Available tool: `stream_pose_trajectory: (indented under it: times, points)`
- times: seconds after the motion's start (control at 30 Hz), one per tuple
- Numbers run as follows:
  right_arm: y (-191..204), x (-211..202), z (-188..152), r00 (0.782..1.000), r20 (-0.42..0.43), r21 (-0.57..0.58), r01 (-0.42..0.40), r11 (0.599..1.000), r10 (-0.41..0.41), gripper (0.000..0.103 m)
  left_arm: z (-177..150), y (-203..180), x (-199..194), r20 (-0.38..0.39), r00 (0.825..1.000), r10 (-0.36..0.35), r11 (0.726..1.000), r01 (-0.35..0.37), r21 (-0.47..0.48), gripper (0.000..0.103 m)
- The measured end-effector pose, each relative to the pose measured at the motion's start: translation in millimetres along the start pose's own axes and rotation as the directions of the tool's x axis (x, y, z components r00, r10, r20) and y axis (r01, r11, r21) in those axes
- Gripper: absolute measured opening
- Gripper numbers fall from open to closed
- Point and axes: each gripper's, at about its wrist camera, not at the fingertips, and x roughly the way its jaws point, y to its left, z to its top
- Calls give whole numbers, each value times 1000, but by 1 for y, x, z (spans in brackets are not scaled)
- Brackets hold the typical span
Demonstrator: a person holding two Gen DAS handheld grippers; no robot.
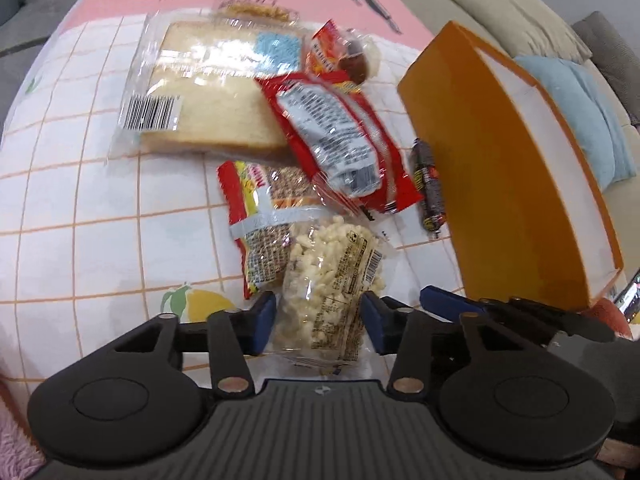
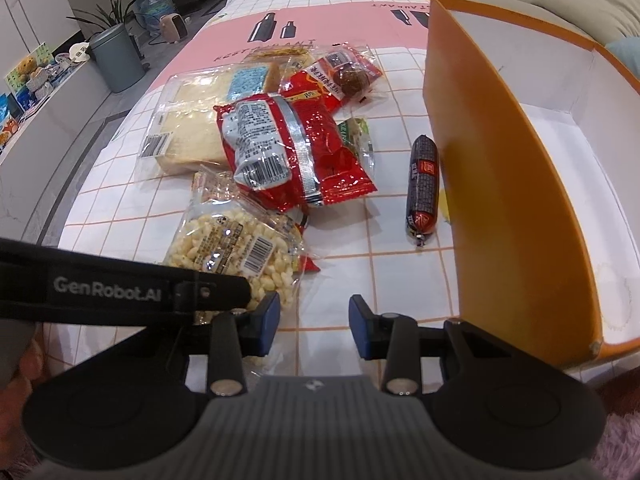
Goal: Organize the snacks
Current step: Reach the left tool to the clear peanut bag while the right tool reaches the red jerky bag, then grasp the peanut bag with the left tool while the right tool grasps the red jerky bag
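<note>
Left gripper (image 1: 318,322) pitched steeply down over the near edge of the table (image 1: 100,184). Jaws spread, straddling the near end of the puffed-corn bag (image 1: 328,280); bag sits between the pads, but a sliver of gap shows on each side, so no pinch yet by my reading. Bag's long axis runs away from the near edge, roughly in line with the fingers, so closing would take it across its width.

Right gripper (image 2: 314,326) alongside, same steep downward pitch, jaws partly spread with bare tablecloth between them, nothing held. The puffed-corn bag lies just off its left finger, so the left hand is plainly the nearer one.

Orange box (image 2: 500,184) stands along the right edge of the table, open top, white inside, apparently empty. It lies to the right of both grippers. Likely the destination: once gripped, the bag would have to travel rightward and clear the near wall.

Other snacks further in: bread pack (image 1: 200,92), red packet (image 2: 288,152) lapping over it, dark sausage stick (image 2: 422,188) lying just beside the box wall, long axis parallel to it.
</note>
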Motion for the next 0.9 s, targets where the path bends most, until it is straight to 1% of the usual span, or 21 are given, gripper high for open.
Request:
stream_pose_trajectory:
  times: [0.03, 0.1, 0.13, 0.17, 0.23, 0.27, 0.37, 0.43, 0.5, 0.57, 0.6, 0.67, 0.77, 0.83, 0.9]
  points:
    - [0, 0, 0, 1000, 0, 5, 1, 1000, -1, 37, -1, -1, -5, 13, 1000, -16, 1000, 16, 2, 43]
    - [-3, -1, 0, 1000, 1, 17, 6, 1000, -6, 36, -2, -1, -14, 41, 996, -81, 997, 81, -3, 33]
    - [-4, -2, 0, 1000, 1, 24, 5, 1000, -5, 35, -2, -2, -16, 48, 993, -107, 994, 108, -9, 32]
    - [-5, -2, 0, 1000, -1, 30, 5, 1000, -5, 35, -1, -2, -14, 42, 994, -106, 994, 106, -14, 32]
    - [-5, -1, -1, 1000, -11, 41, -14, 999, 14, 31, 1, -8, -6, 28, 999, -47, 999, 46, 3, 36]
    - [-5, -1, -1, 1000, -16, 43, -25, 999, 26, 30, 1, -11, -3, 31, 999, -36, 999, 35, 17, 37]
    - [1, -1, -2, 1000, -10, 12, -11, 1000, 11, 30, -2, -15, -3, 33, 999, -29, 999, 28, 45, 36]
    - [1, -1, -2, 1000, -10, 11, -11, 1000, 11, 30, -2, -16, -3, 36, 999, -23, 998, 21, 52, 35]
    - [1, -2, -2, 1000, -11, 12, -14, 1000, 14, 30, -2, -14, -6, 36, 999, -37, 999, 35, 40, 29]
    - [5, -6, -2, 1000, 3, -5, -12, 1000, 12, 31, -3, -13, -14, 55, 998, -44, 998, 42, 38, 24]
    - [8, -9, -1, 1000, 18, -23, -10, 1000, 10, 32, -3, -13, -19, 65, 997, -42, 999, 40, 37, 24]
    - [15, -19, -1, 998, 57, -70, -1, 998, 5, 37, -3, -11, -30, 91, 995, -36, 999, 33, 28, 23]
    - [29, -33, 2, 991, 131, -145, 34, 989, -15, 44, 0, -4, -46, 133, 991, -29, 999, 31, -8, 23]
    - [36, -39, 6, 984, 177, -185, 58, 981, -25, 53, 5, 1, -55, 160, 987, 0, 1000, 4, -28, 23]
    - [41, -40, 13, 978, 205, -210, 67, 975, -23, 58, 11, 6, -60, 190, 981, 38, 999, -31, -40, 23]
